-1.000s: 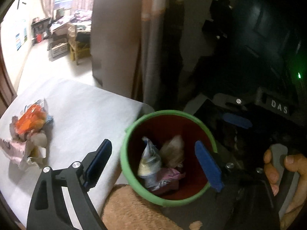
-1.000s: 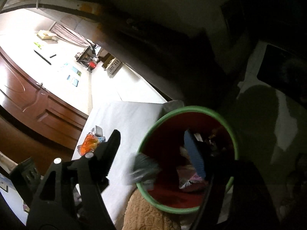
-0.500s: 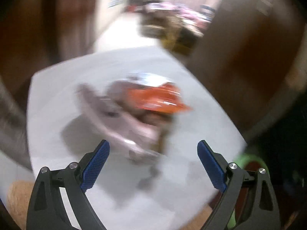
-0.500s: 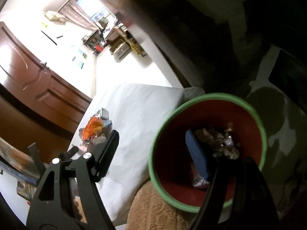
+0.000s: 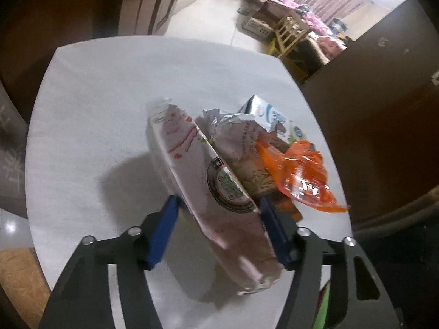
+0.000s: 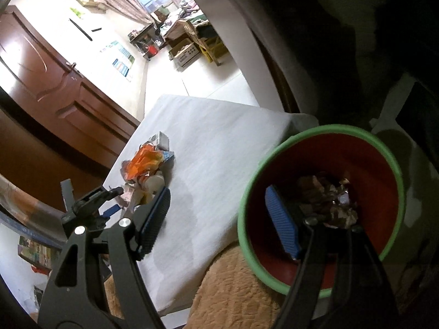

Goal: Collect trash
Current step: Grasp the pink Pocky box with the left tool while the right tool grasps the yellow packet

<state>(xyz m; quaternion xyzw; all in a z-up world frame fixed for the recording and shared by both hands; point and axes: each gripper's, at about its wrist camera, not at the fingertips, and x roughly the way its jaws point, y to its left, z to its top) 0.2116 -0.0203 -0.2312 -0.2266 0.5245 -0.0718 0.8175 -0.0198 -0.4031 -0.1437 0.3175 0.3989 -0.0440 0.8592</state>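
Pink wrapper [image 5: 214, 192] sits between left gripper [image 5: 219, 216] jaws, narrowed around it, apparently gripped, on the desk [image 5: 109, 96] beside orange wrapper [image 5: 299, 172]. Right gripper [image 6: 219, 219] jaws wide, empty, at the bin [image 6: 274, 153]. Step: pickup. Next: lift, carry to bin.

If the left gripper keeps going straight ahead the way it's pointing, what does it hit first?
The left gripper already has the pink-and-white wrapper between its blue pads. Straight on, it would push into the crumpled foil wrapper and orange wrapper behind, though depth is hard to judge.
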